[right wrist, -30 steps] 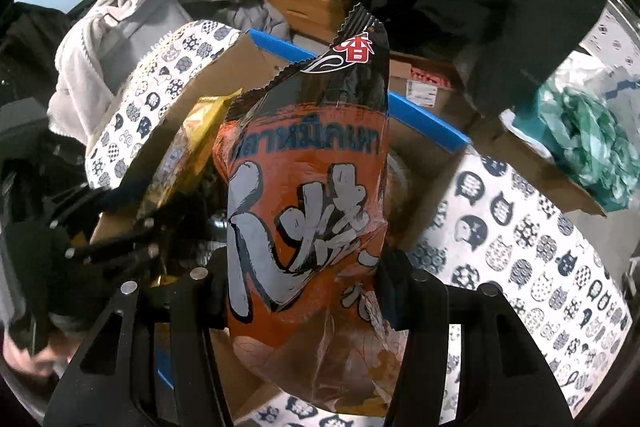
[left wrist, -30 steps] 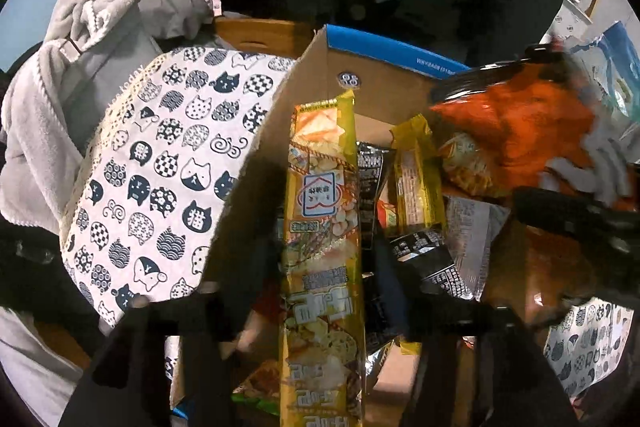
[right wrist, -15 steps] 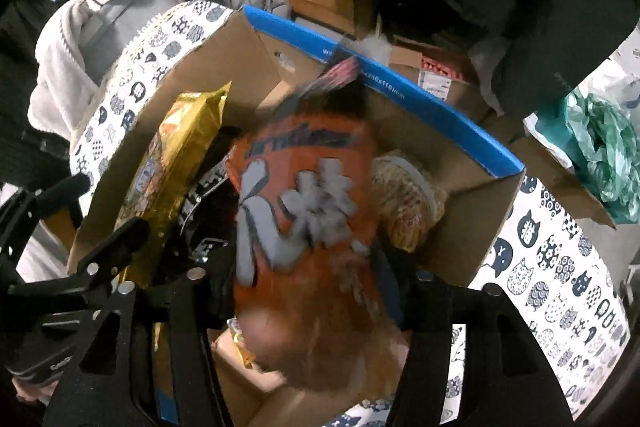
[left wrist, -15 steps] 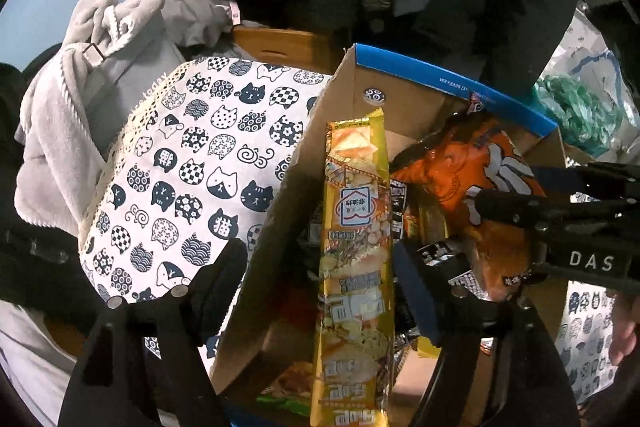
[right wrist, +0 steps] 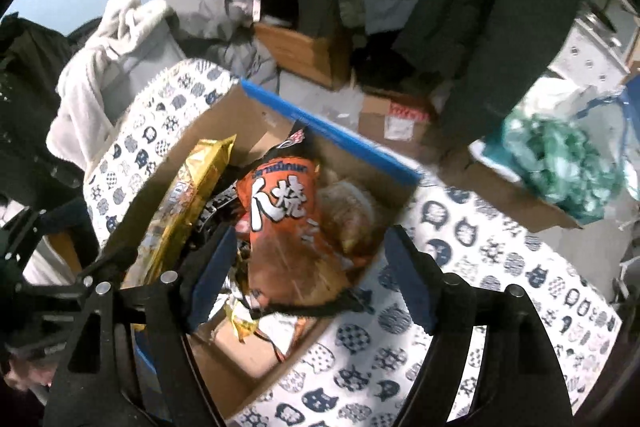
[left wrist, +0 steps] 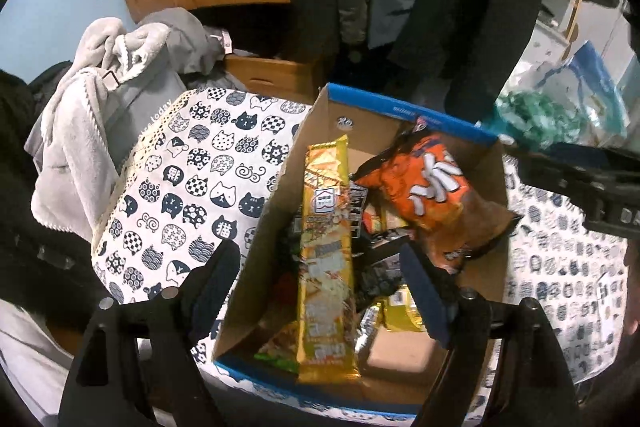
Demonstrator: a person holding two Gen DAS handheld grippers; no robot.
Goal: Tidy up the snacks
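Snacks are sitting loose in the cardboard box (left wrist: 486,163), both hand-held grippers standing wide and empty above it.

The box, on the cat-print counter (left wrist: 192,187) toward its far edge, is holding the orange bag (left wrist: 432,199) against its right wall and the long yellow packet (left wrist: 326,251) along its left. The left hand-held gripper (left wrist: 320,291) and the right hand-held gripper (right wrist: 306,275) have just been opening their jaws, and nothing is pressed by the pads. The drop-off step appears to be finishing; the next move likely calls for fetching another snack. The right wrist view is showing a pale round pack (right wrist: 352,219) behind the orange bag, hidden from the left; the left view is showing small yellow packs (left wrist: 400,311) on the box floor.
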